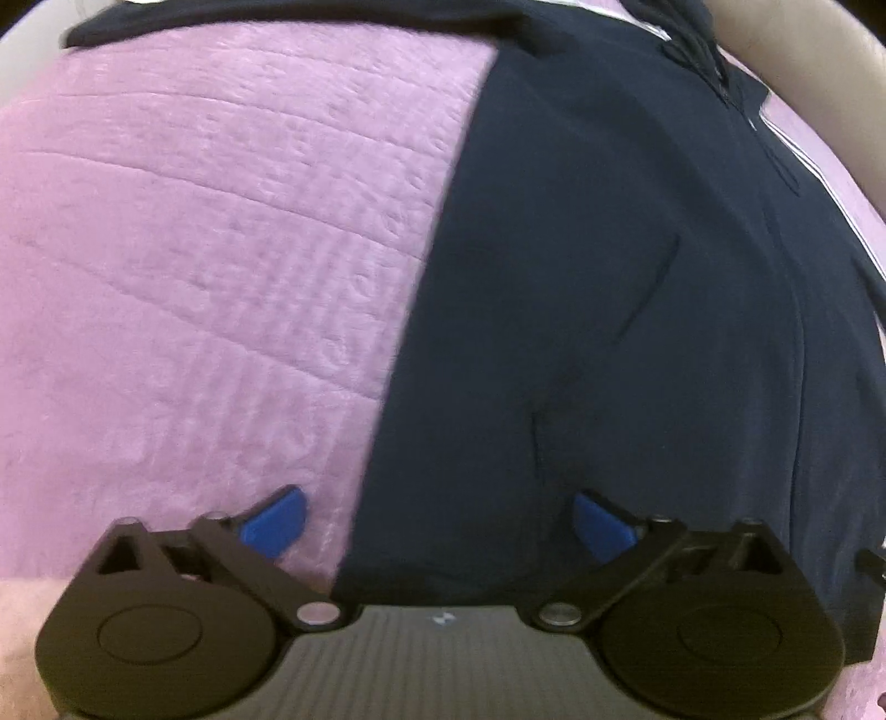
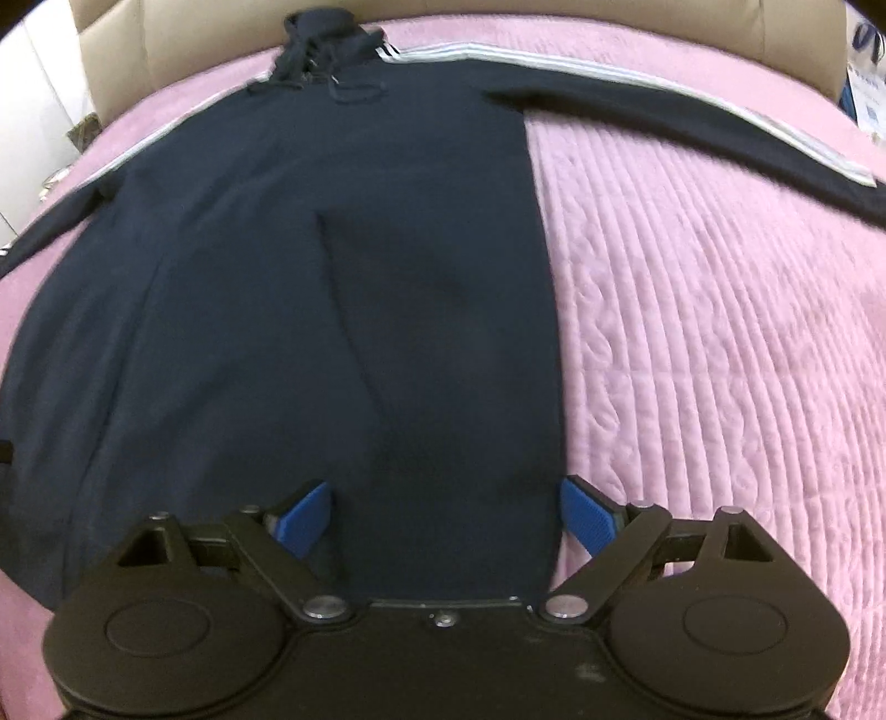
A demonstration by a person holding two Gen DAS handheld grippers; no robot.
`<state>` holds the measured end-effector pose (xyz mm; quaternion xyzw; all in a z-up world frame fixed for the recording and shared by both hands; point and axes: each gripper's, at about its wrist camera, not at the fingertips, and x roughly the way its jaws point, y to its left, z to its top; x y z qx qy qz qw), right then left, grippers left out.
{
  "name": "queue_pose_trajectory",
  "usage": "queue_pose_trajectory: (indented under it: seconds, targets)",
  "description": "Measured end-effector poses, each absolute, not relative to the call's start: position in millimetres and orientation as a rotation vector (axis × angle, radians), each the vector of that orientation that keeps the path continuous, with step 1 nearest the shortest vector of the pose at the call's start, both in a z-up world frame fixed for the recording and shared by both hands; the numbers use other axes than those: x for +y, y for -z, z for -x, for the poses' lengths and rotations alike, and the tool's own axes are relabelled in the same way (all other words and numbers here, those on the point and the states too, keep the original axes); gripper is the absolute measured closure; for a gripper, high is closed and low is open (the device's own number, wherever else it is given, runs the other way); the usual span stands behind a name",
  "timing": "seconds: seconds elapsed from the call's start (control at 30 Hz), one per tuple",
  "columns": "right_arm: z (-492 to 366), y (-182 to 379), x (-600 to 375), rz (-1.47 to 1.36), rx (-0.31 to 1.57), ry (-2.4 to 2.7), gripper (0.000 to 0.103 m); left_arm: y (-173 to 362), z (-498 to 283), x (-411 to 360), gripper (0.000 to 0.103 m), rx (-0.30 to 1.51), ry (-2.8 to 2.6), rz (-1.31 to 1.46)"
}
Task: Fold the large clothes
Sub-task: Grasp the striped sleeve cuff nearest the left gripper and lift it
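Bedding comes first to the eye: one pink quilted bedspread [image 2: 720, 310] covers the bed and carries everything else. Spread flat on it lies one dark navy hoodie [image 2: 310, 266], front down or up I cannot tell, its hood [image 2: 310, 50] bunched at the far end and its hem nearest the two tools. Laid out this way, I judge it is ready for folding but no fold has been made yet.

Sleeves number two. One sleeve [image 2: 692, 111] runs out from the hoodie's shoulder across the bedspread, showing a pale stripe along its length; the other sleeve [image 2: 72, 194] angles off on the opposite side of the hoodie, also striped. Both lie stretched out rather than tucked in, which suits bringing them over the body first.

Two tools hover at the hoodie's hem end. The right hand-held gripper [image 2: 443, 512] has its blue pads well apart, straddling the hoodie's side edge, one pad over cloth and one at the bedspread; it grips nothing. The left hand-held gripper [image 1: 437, 523] is likewise spread wide at the hoodie's other side edge, holding nothing. I would guess each is placed to pinch a hem corner.
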<state>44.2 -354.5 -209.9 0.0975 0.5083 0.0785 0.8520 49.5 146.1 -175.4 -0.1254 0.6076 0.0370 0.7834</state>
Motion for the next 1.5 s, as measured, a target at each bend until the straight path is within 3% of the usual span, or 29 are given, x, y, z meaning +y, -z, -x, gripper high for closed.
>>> queue_pose_trajectory:
  seconds: [0.17, 0.2, 0.23, 0.27, 0.3, 0.43, 0.57, 0.63, 0.67, 0.7, 0.73, 0.77, 0.8, 0.87, 0.93, 1.07, 1.3, 1.5]
  targets:
    - [-20, 213, -365, -0.241, 1.007, -0.215, 0.003, 176, -46, 139, 0.003, 1.296, -0.123, 0.226]
    - [-14, 209, -368, -0.273, 0.991, -0.206, 0.039, 173, -44, 139, 0.009, 1.292, -0.117, 0.236]
    - [-9, 202, -373, -0.319, 0.965, -0.2, 0.092, 168, -40, 138, 0.029, 1.275, -0.112, 0.238]
    - [-4, 193, -377, -0.364, 0.935, -0.216, 0.098, 160, -34, 134, 0.069, 1.247, -0.084, 0.23]
    - [3, 180, -379, -0.371, 0.905, -0.23, 0.098, 151, -30, 128, 0.093, 1.238, -0.031, 0.227]
    - [15, 148, -381, -0.344, 0.931, -0.236, 0.098, 118, -8, 127, 0.092, 1.208, 0.08, 0.294]
    - [-4, 176, -371, -0.212, 1.098, -0.17, 0.098, 125, 1, 147, 0.091, 1.277, 0.052, 0.416]
    - [-10, 186, -365, -0.164, 1.143, -0.153, 0.091, 132, -3, 150, 0.089, 1.299, 0.039, 0.421]
    - [-12, 186, -361, -0.143, 1.146, -0.148, 0.086, 131, -5, 148, 0.082, 1.299, 0.029, 0.414]
    - [-14, 183, -359, -0.127, 1.144, -0.138, 0.069, 130, -7, 146, 0.077, 1.303, 0.015, 0.386]
    - [-14, 179, -357, -0.117, 1.148, -0.132, 0.044, 129, -10, 142, 0.064, 1.306, -0.006, 0.337]
    - [-13, 174, -357, -0.115, 1.144, -0.13, 0.029, 127, -12, 139, 0.046, 1.307, -0.025, 0.292]
    - [-15, 166, -356, -0.115, 1.133, -0.131, 0.017, 125, -13, 136, 0.037, 1.302, -0.031, 0.267]
    - [-16, 147, -356, -0.125, 1.097, -0.133, 0.019, 114, -23, 133, 0.018, 1.272, -0.002, 0.306]
    - [-21, 124, -352, -0.14, 1.042, -0.12, 0.018, 99, -31, 140, 0.018, 1.214, 0.016, 0.375]
    - [-52, 86, -316, -0.158, 0.929, -0.161, 0.017, 67, -63, 171, 0.006, 1.053, 0.022, 0.458]
    - [-146, 62, -196, -0.216, 0.845, -0.403, 0.016, 64, -143, 270, 0.006, 0.824, -0.175, 0.469]
    - [-240, 72, -88, -0.253, 0.814, -0.453, 0.014, 95, -205, 384, 0.006, 0.829, -0.349, 0.554]
